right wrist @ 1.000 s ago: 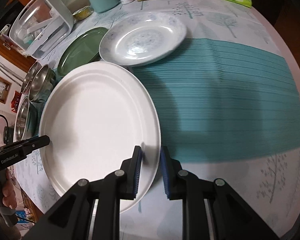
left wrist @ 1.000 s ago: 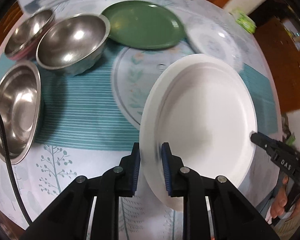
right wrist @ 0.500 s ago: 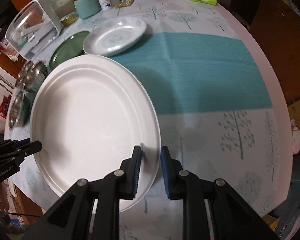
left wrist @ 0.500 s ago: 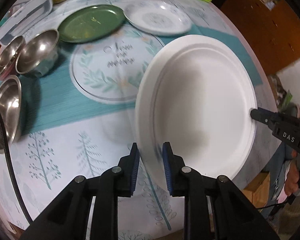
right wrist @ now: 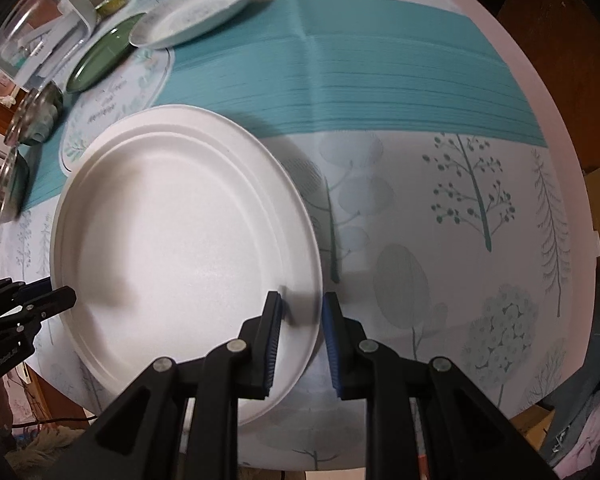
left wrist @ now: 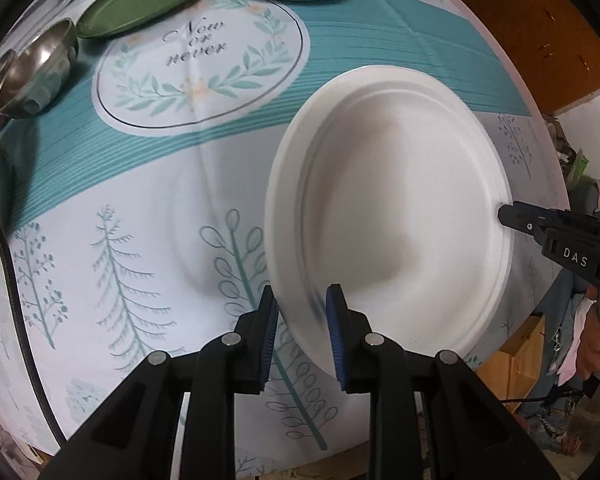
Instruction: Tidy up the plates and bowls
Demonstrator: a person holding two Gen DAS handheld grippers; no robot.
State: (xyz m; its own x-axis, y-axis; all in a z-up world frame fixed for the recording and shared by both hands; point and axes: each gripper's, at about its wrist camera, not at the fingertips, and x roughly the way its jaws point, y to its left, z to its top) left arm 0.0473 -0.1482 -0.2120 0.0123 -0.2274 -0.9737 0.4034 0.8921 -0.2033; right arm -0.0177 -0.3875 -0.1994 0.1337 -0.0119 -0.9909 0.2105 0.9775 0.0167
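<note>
White, smooth round plate hanging above the printed tablecloth, being pinched at opposite rims by left gripper and right gripper, both nearly closed.

Left gripper and right gripper, jaws slightly parted.

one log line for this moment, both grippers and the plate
left gripper: shut on white plate rim | right gripper: shut on opposite rim | plate: held above tablecloth
</note>
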